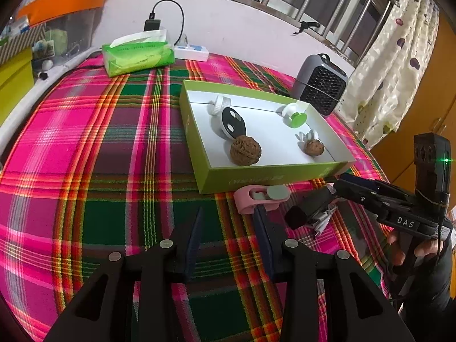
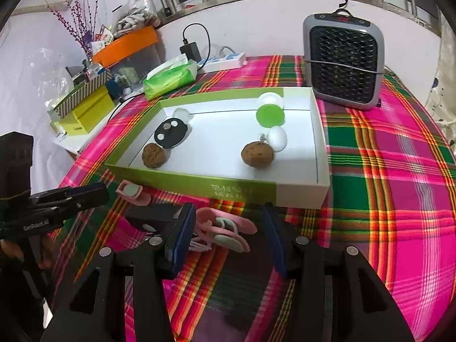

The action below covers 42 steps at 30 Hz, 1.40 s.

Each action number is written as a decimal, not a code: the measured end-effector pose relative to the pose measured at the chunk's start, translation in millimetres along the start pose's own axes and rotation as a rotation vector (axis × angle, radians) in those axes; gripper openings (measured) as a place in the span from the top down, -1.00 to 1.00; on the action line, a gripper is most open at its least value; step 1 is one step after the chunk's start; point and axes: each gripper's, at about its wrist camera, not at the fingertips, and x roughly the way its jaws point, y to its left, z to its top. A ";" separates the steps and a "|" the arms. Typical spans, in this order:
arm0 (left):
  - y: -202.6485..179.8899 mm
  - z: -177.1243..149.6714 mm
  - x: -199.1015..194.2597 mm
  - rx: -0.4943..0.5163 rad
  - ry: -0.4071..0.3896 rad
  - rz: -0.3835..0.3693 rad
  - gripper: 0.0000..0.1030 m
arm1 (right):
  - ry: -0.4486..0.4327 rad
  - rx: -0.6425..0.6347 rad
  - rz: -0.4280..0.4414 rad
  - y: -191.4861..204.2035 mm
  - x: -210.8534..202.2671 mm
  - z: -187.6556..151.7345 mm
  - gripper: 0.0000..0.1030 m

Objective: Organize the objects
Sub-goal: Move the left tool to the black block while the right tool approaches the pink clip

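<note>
Task partly done, by my read. The box [image 2: 296,196] already holds two walnuts [image 2: 258,154], a black disc [image 2: 171,135], a green-capped piece [image 2: 270,115], a white egg shape [image 2: 278,138] and a small white cap at its far left.

Left to put away, on the cloth [image 2: 399,171] just near of the box: a pink clip [image 1: 260,198], a black block [image 2: 155,216] with a white cable, and a pink two-pad piece [image 2: 228,228].

Right gripper [image 2: 228,238]: jaws roughly half open, empty, straddling the two-pad piece; the left finger is beside the black block, contact unclear.

Left gripper [image 1: 229,238]: jaws spread, holding nothing; the right fingertip is at the pink clip's near edge, touching or just beside, can't tell.
</note>
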 end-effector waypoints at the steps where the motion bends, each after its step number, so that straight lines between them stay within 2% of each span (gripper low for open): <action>1: 0.1 0.2 0.5 0.000 0.001 -0.001 0.33 | 0.008 -0.006 0.007 0.7 0.6 -0.8 0.05; 13: -0.8 -0.5 2.1 0.004 0.007 -0.011 0.33 | 0.053 -0.055 0.041 6.2 -3.1 -14.0 0.05; 24: -2.6 -1.3 -1.0 0.016 0.005 -0.011 0.33 | 0.057 -0.098 -0.084 9.6 4.9 -5.9 0.05; 31: -7.7 -0.6 -5.6 0.032 0.000 -0.014 0.33 | 0.060 -0.099 -0.109 8.4 10.3 -4.7 0.06; 37: -15.8 1.3 -6.6 0.054 -0.001 -0.023 0.33 | 0.056 -0.088 -0.108 5.8 8.9 -4.4 0.46; 42: -28.5 1.2 -3.2 0.088 0.012 -0.040 0.33 | 0.047 -0.057 -0.117 0.2 5.0 -5.5 0.51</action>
